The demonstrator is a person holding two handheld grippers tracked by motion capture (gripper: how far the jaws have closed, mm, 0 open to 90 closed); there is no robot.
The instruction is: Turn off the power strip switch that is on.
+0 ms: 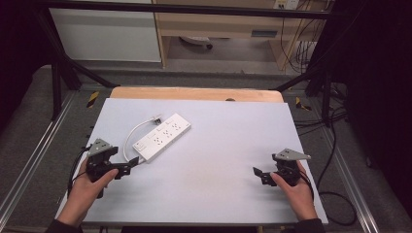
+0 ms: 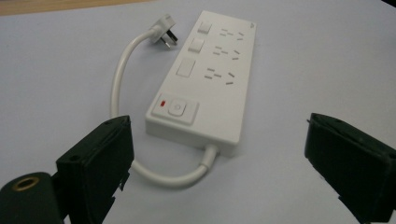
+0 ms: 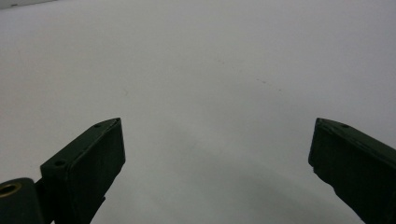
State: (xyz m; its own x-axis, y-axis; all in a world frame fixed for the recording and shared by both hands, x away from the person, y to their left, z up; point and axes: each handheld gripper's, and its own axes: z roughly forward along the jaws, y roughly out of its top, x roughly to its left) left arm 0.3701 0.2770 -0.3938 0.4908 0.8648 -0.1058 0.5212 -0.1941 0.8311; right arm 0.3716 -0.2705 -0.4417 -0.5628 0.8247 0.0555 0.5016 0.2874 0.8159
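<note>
A white power strip (image 1: 162,137) lies diagonally on the pale mat, left of centre, with its short white cable (image 1: 132,138) looping to a plug (image 1: 156,118). In the left gripper view the power strip (image 2: 205,79) lies just beyond the jaws, switch end nearest, cable (image 2: 168,176) curling between them and the plug (image 2: 164,37) at the far end. My left gripper (image 1: 130,168) is open, just short of the strip's near end, left gripper (image 2: 217,158) jaws wide apart. My right gripper (image 1: 258,174) is open over bare mat at the right, right gripper (image 3: 217,158) holding nothing.
The pale mat (image 1: 228,141) covers a wooden table (image 1: 194,93) inside a black metal frame (image 1: 63,68). Cables (image 1: 335,194) trail on the floor at the right. Shelving (image 1: 218,24) stands beyond the table.
</note>
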